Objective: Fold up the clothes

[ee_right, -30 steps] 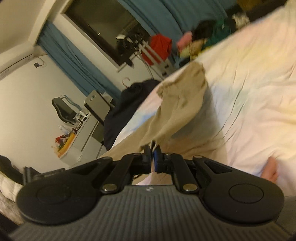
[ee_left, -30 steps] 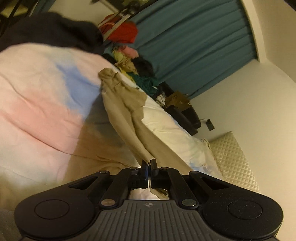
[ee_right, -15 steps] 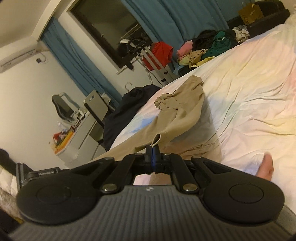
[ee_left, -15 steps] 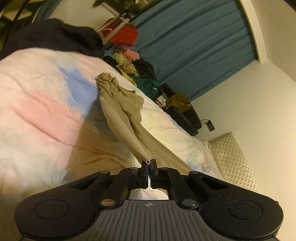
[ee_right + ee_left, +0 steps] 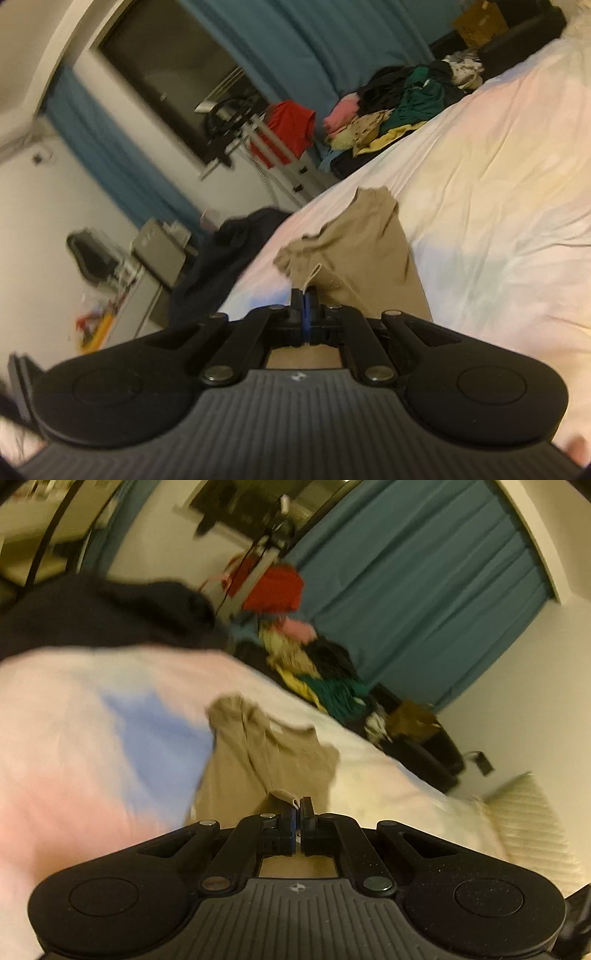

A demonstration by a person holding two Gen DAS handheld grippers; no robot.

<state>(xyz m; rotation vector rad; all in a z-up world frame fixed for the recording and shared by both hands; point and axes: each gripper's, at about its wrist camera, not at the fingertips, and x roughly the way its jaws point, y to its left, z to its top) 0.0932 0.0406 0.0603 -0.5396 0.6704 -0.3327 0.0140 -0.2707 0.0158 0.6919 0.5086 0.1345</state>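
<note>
Left gripper (image 5: 297, 808) pinched on hem of tan garment (image 5: 273, 760), which lies spread on pastel bedspread (image 5: 92, 738). Dark clothing heap (image 5: 110, 616) far left; red garment on rack (image 5: 275, 589), mixed clothes pile (image 5: 314, 675) before teal curtain (image 5: 424, 590). Right gripper (image 5: 305, 299) clamped on tan edge. Left view motion-blurred; garment's near part hidden behind gripper bodies.
</note>
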